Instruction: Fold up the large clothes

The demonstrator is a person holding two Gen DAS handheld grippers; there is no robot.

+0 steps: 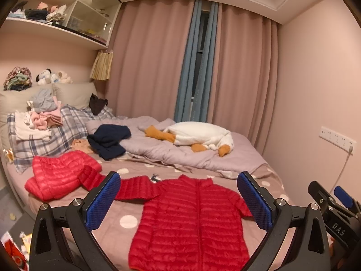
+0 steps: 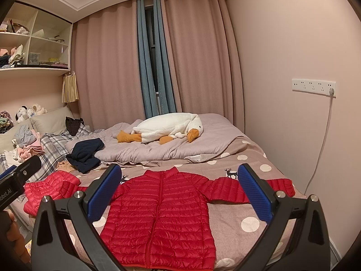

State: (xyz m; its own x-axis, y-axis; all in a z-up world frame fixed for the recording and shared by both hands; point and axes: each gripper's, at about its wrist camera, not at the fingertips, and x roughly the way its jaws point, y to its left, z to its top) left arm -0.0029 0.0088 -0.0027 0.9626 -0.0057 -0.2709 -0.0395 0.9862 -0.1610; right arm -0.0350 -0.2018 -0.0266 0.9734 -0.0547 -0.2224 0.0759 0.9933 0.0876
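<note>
Both grippers, left gripper [image 1: 179, 199] and right gripper [image 2: 178, 194], jaws apart, hover above red jacket [image 2: 158, 214] spread flat on bed [image 2: 248, 223].

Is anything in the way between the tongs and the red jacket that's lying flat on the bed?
Nothing visible is. The red jacket lies flat and spread on the bed, right in front of both open tongs, left and right. The other red jacket sits crumpled off to the left, and the goose plush lies farther back.
</note>
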